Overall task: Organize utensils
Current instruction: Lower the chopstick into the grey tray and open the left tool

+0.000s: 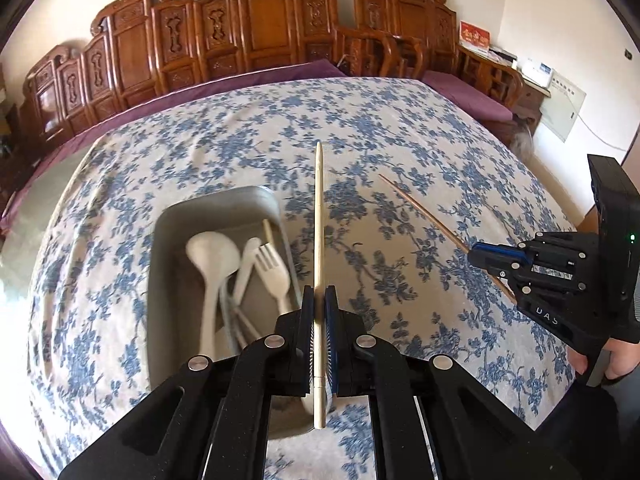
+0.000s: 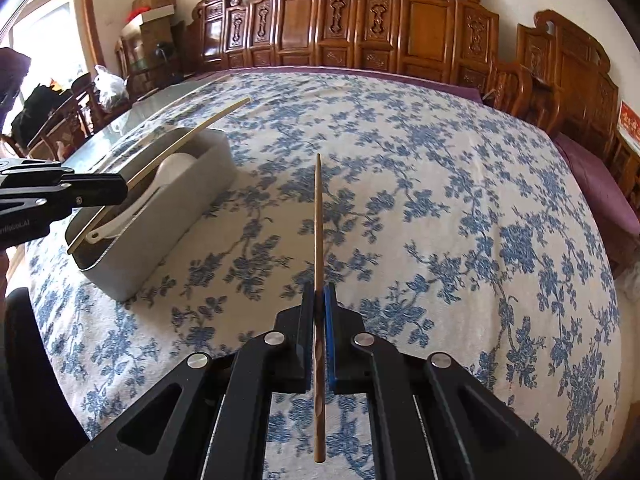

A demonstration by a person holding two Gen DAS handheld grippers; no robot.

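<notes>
My left gripper [image 1: 319,300] is shut on a pale chopstick [image 1: 318,216], held above the right edge of a grey utensil tray [image 1: 224,204]. The tray holds a white spoon [image 1: 208,264], a white fork [image 1: 274,272] and other pale utensils. My right gripper [image 2: 320,296] is shut on a brown chopstick [image 2: 318,220] and holds it above the floral cloth, right of the tray [image 2: 180,208]. The right gripper also shows in the left wrist view [image 1: 476,256], and the left gripper in the right wrist view [image 2: 124,188] with its chopstick [image 2: 192,132] over the tray.
A blue-flowered white cloth [image 2: 420,200] covers the table. Carved wooden chairs [image 1: 260,28] line the far side on a purple cover [image 1: 280,74]. Boxes and bags [image 2: 148,12] stand at the far left in the right wrist view.
</notes>
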